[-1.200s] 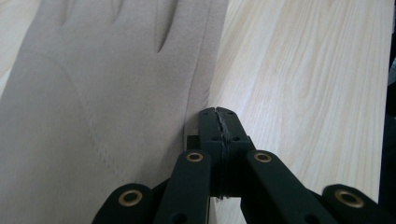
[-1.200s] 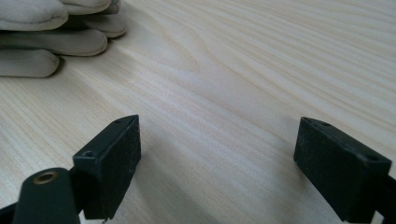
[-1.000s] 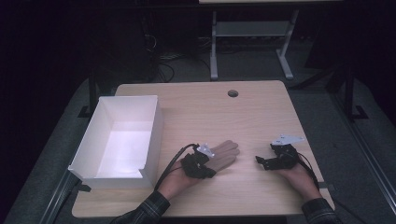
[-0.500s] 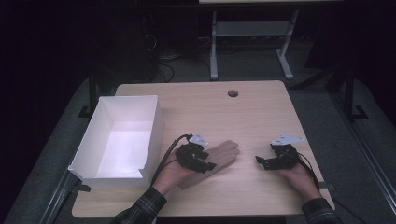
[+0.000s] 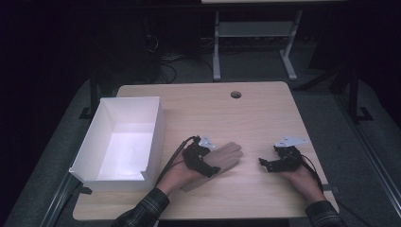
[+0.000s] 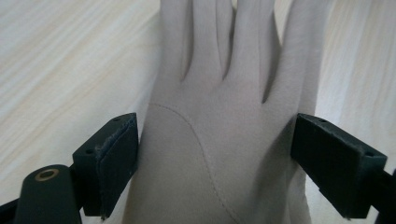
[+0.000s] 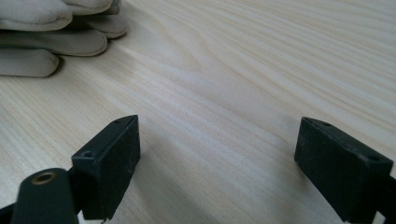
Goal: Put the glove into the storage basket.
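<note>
A flat beige fabric glove point(image 5: 222, 158) lies on the light wooden table point(image 5: 246, 118), near its front edge and a little left of the middle, with its fingers pointing away toward the right. The left gripper point(image 5: 204, 161) sits over the glove's cuff end; its jaws have just been opening and now stand wide apart, with the glove's palm point(image 6: 219, 140) lying between the pads and the pads not pressing on it. The right gripper point(image 5: 269, 164) rests on bare wood well to the right of the glove, its jaws spread wide with nothing between them, and the glove's fingertips point(image 7: 51, 32) lie ahead of it. An open white rectangular box point(image 5: 118, 142) stands just left of the left hand point(image 5: 177, 172). A small dark round hole point(image 5: 235, 94) marks the table's far side.
</note>
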Demonstrator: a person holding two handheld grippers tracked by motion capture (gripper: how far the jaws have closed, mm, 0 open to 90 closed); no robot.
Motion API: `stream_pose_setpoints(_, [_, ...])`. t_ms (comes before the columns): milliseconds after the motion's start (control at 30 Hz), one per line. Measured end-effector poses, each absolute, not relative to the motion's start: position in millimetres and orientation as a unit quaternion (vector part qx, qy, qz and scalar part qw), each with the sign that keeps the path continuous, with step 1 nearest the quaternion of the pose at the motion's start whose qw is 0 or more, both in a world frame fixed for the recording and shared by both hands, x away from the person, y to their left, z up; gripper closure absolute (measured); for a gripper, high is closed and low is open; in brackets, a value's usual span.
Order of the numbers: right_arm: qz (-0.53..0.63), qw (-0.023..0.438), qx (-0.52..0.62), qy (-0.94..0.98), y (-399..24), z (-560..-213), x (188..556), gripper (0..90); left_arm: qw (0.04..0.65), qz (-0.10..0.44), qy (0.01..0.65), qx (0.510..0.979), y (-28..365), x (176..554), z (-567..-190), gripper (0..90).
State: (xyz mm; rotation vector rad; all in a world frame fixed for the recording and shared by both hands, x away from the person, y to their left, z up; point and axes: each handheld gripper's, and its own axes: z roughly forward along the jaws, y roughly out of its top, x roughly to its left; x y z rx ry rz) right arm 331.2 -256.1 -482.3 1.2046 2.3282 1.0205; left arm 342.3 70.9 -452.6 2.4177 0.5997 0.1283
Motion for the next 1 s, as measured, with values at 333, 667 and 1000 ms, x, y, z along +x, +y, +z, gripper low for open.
stream_pose_setpoints(333, [0.358, 0.164, 0.422, 0.817, -256.2, -482.3, 331.3, 13.9, 0.316, 0.043, 0.223, 0.921, 70.0, 341.2, -461.6, 15.3])
stream_pose_setpoints(667, [0.358, 0.165, 0.422, 0.816, -255.6, -482.5, 330.9, 13.9, 0.316, 0.036, 0.211, 0.925, 69.8, 338.1, -458.9, 32.2])
stream_pose_setpoints(1000, [0.358, 0.165, 0.424, 0.816, -255.2, -482.5, 330.9, 13.9, 0.327, -0.002, 0.216, 0.92, 70.3, 336.0, -456.4, 59.2])
